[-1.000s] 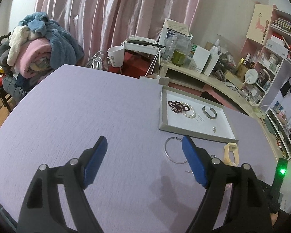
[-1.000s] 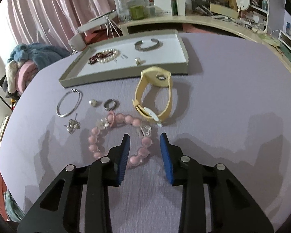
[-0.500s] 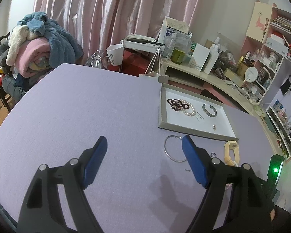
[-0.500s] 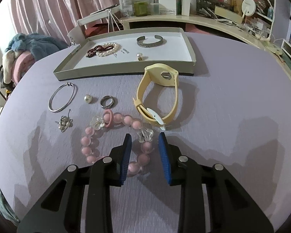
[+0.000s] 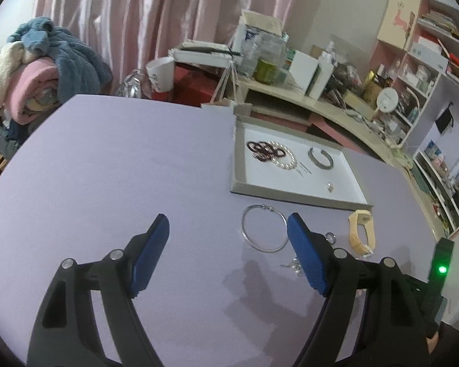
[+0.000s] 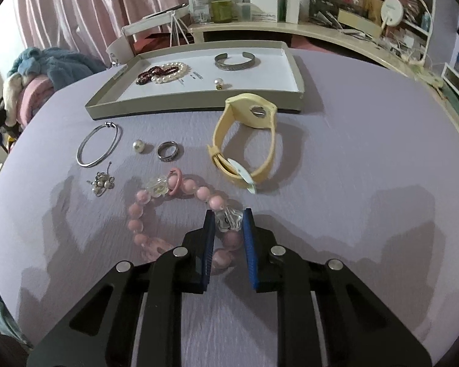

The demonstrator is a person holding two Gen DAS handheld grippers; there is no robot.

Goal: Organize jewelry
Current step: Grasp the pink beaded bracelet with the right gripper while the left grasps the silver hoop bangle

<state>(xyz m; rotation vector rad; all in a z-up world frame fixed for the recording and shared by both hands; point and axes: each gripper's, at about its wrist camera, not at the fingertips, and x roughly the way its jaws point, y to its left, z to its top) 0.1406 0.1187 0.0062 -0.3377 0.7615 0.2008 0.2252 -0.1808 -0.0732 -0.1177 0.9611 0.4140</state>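
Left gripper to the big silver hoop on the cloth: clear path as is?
Probably yes. The left gripper is open and empty, and the silver hoop lies flat just ahead beside its right finger, with nothing on top. Only the small earring cluster sits close by.

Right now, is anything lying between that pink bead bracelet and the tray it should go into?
Yes. The right gripper has just been closing and now pinches the pink bead bracelet. The yellow watch lies on the cloth between it and the tray, right against the near wall. A small ring lies beside that line.
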